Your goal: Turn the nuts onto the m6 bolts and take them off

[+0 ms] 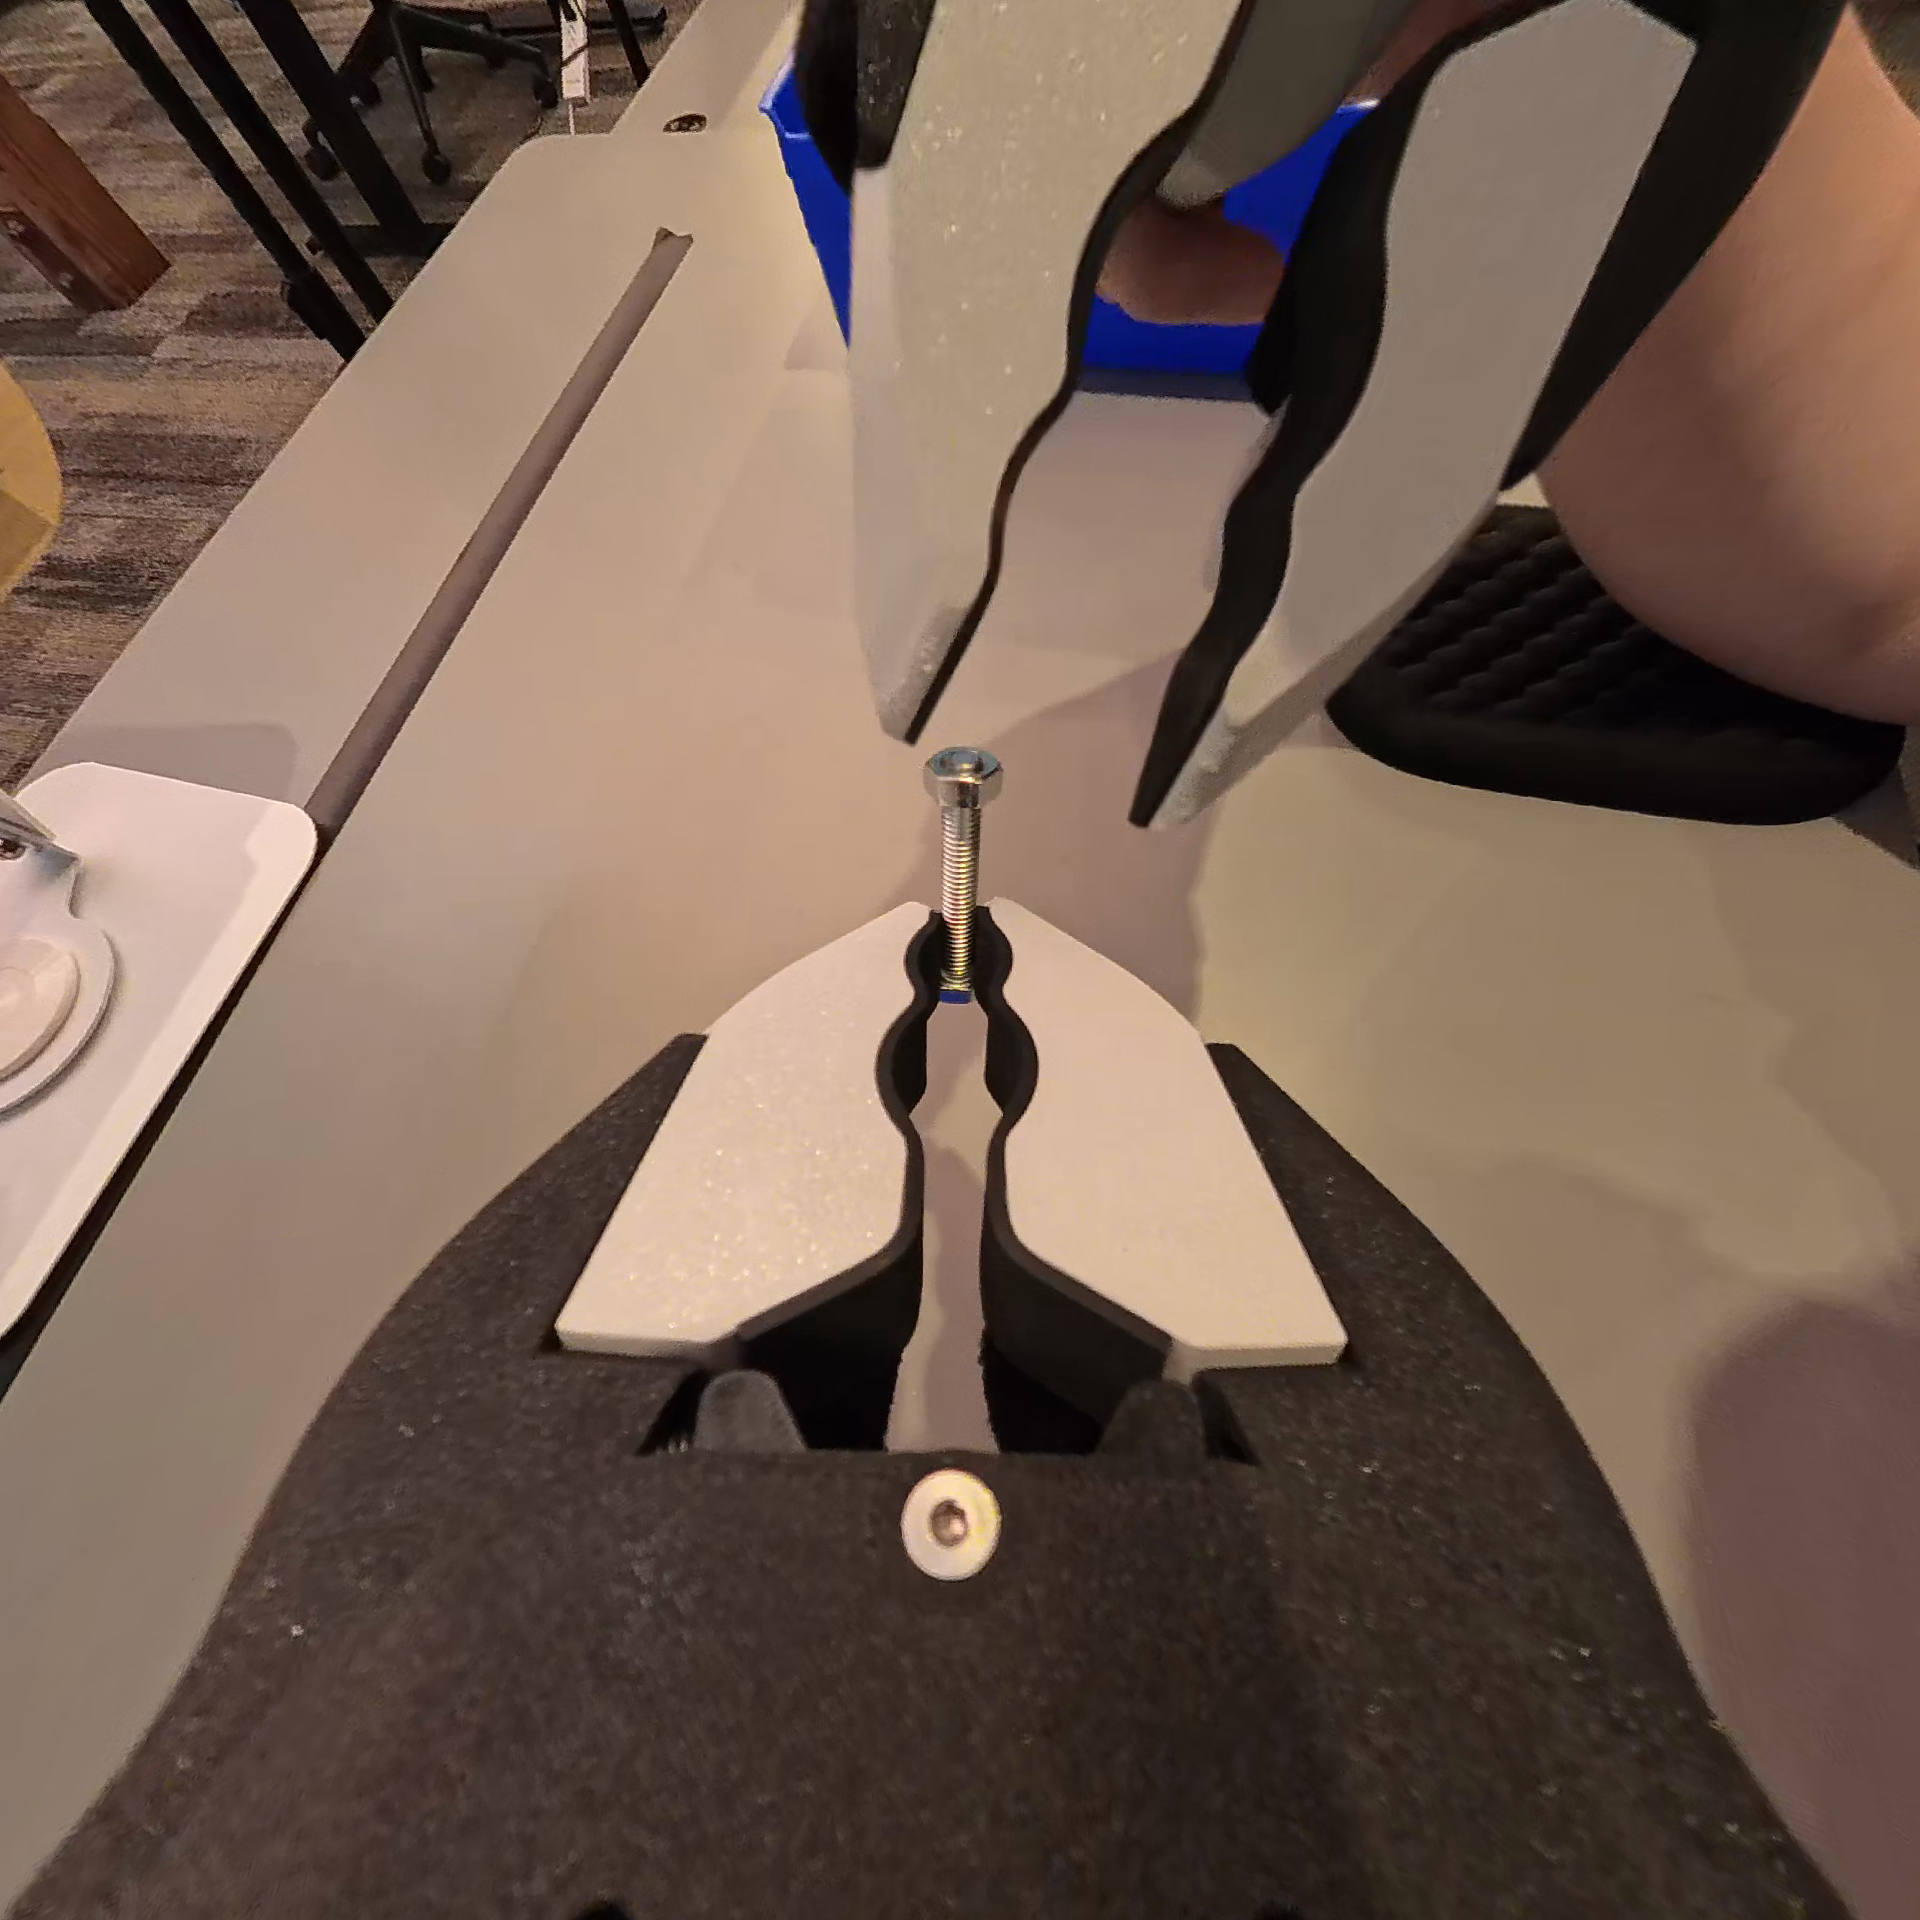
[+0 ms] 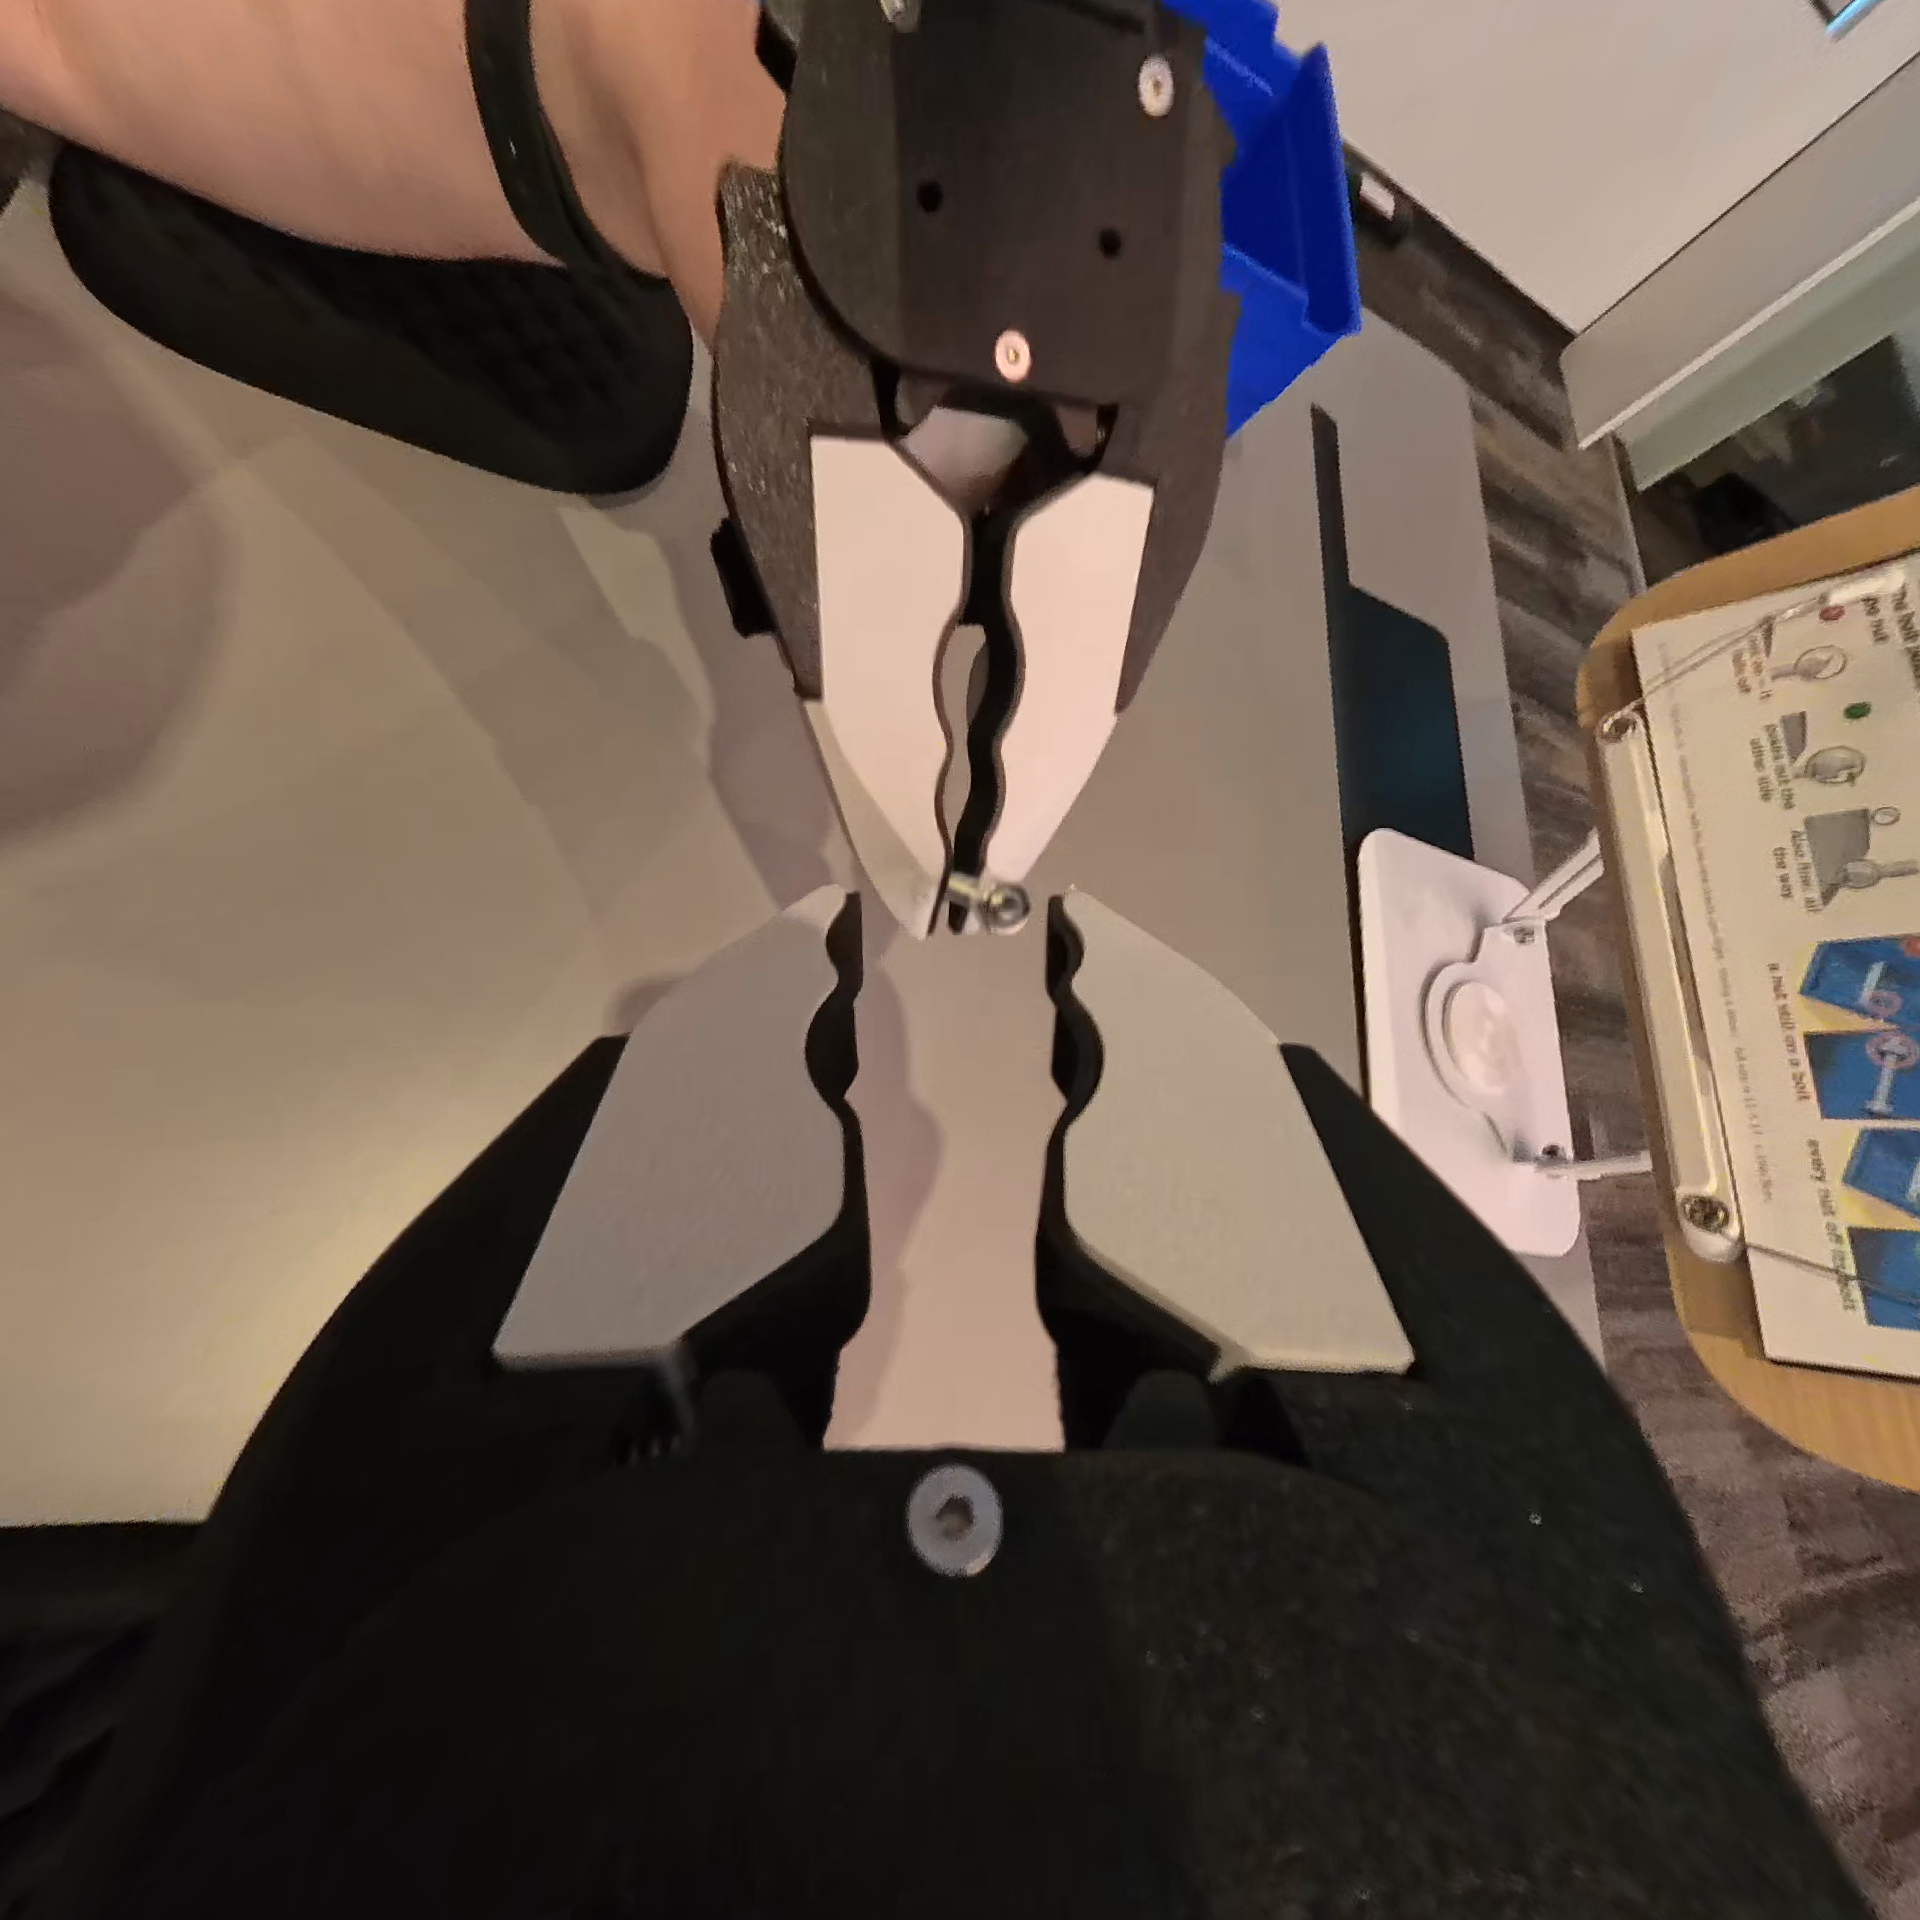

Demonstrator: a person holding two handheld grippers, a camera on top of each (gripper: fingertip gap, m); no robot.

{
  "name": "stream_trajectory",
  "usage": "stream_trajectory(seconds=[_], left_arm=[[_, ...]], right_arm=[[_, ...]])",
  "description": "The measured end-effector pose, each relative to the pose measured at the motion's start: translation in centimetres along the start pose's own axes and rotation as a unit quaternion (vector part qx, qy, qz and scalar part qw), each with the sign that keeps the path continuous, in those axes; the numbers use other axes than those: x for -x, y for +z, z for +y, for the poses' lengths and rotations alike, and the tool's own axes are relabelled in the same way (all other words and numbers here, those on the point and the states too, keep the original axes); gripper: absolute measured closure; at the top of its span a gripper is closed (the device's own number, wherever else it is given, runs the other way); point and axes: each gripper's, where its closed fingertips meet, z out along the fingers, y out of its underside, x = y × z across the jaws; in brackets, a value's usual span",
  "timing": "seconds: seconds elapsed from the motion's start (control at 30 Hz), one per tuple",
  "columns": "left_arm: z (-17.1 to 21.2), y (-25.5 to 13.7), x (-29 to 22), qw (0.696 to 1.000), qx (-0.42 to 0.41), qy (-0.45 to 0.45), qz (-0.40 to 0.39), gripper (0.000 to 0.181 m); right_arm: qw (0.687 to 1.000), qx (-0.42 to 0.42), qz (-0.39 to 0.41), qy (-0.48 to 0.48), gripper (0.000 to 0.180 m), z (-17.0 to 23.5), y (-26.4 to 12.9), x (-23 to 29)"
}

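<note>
My left gripper [image 1: 961,912] is shut on a silver M6 bolt [image 1: 954,883], gripped near one end. The threaded shaft sticks out past the fingertips, with a hex nut [image 1: 964,777] at its far end. My right gripper [image 1: 1039,764] comes in from above, open, with its two fingertips on either side of the nut and just beyond it, not touching. In the right wrist view my right gripper [image 2: 954,906] is open, and the nut [image 2: 1003,906] lies between its tips, close to the right one. The left gripper [image 2: 948,916] points toward the camera there.
A blue bin [image 1: 821,208] stands behind the right gripper on the grey table [image 1: 520,935]. A white stand base [image 1: 135,987] sits at the left edge. A black mesh pad [image 1: 1558,686] lies under a forearm. A wooden board with an instruction sheet [image 2: 1766,935] is beside the table. Both grippers' tips are close together, under 4 cm apart.
</note>
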Motion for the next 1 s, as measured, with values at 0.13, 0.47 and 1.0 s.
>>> stream_trajectory(seconds=[0.13,0.47,1.0], left_arm=[[0.1,0.0,0.0,1.000,0.004,0.004,-0.003,0.176],[0.0,0.1,-0.1,1.000,0.000,0.001,0.000,0.176],[-0.3,-0.4,0.2,1.000,-0.009,-0.010,0.000,0.176]], right_arm=[[1.000,0.021,-0.004,-0.014,0.144,0.4,0.5,0.4],[1.000,0.011,-0.004,-0.016,0.145,0.1,0.8,0.4],[0.999,0.030,-0.011,0.007,0.155,1.3,0.0,0.3]])
